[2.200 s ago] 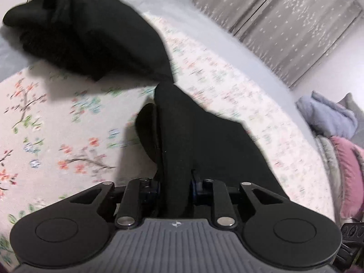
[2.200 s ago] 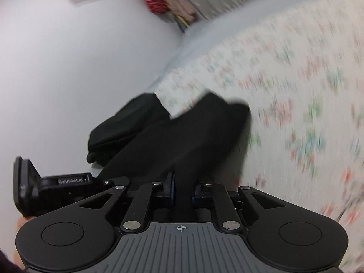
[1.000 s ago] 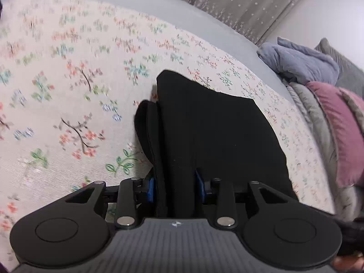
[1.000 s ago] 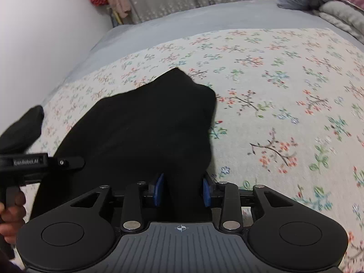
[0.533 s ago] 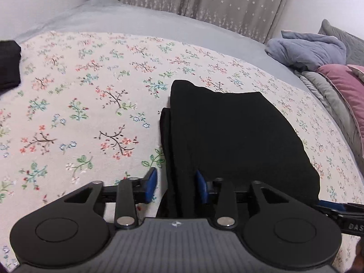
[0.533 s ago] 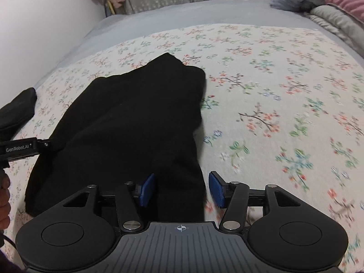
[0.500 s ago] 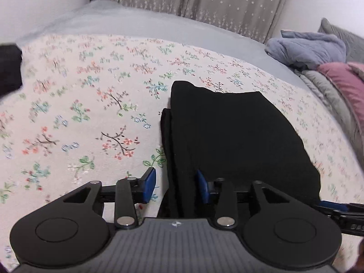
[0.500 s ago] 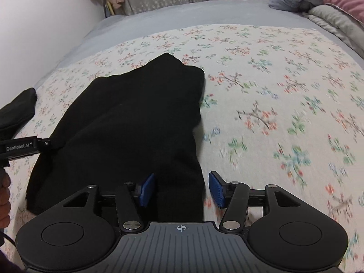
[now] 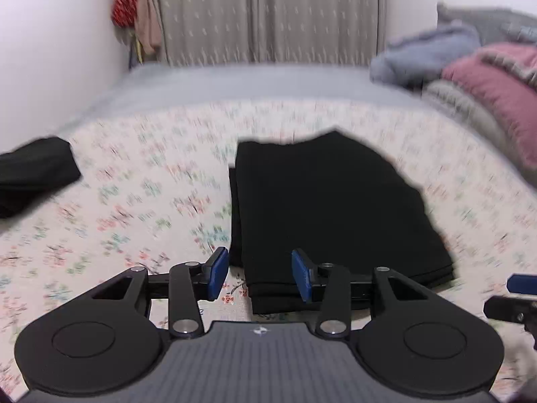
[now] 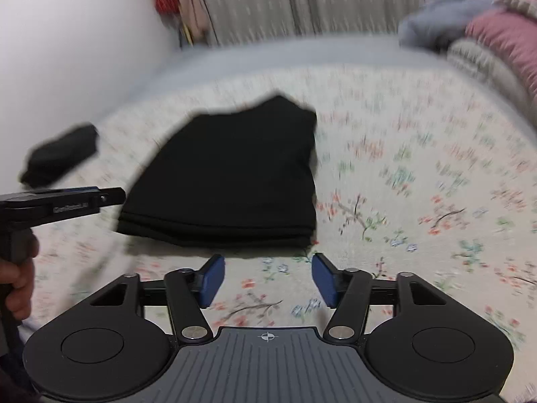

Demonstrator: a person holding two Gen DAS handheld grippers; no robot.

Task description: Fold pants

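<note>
We have the black fabric pants [image 9: 332, 208] lying folded into a compact, roughly rectangular stack on the floral-printed bedspread [image 9: 134, 201], with layered edges showing along the near side, which suggests to us that the folding is finished or nearly so and the bundle is set down flat so it keeps its shape. Our left gripper [image 9: 257, 275] has its blue-padded jaws opening, and in the left wrist view the near left corner of the pants lies between them, but the pads stand clear of the cloth rather than pressing it, so we read this claw as released. Our right gripper [image 10: 265, 277] also has its jaws opening, and nothing sits between them; only the bedspread shows there, with the near edge of the pants [image 10: 231, 174] a little beyond the tips. We judge both claws are let go so the fold rests on the bed without being dragged out of line. In the right wrist view the left gripper's black body [image 10: 60, 203] reaches in from the left, held by a hand [image 10: 16, 285] at the frame edge. A second dark folded garment [image 9: 33, 171] lies well apart to the left, likely set aside as a finished piece. Grey curtains [image 9: 268, 13] hang behind, and pink and grey bedding [image 9: 486, 90] is heaped at the right.
</note>
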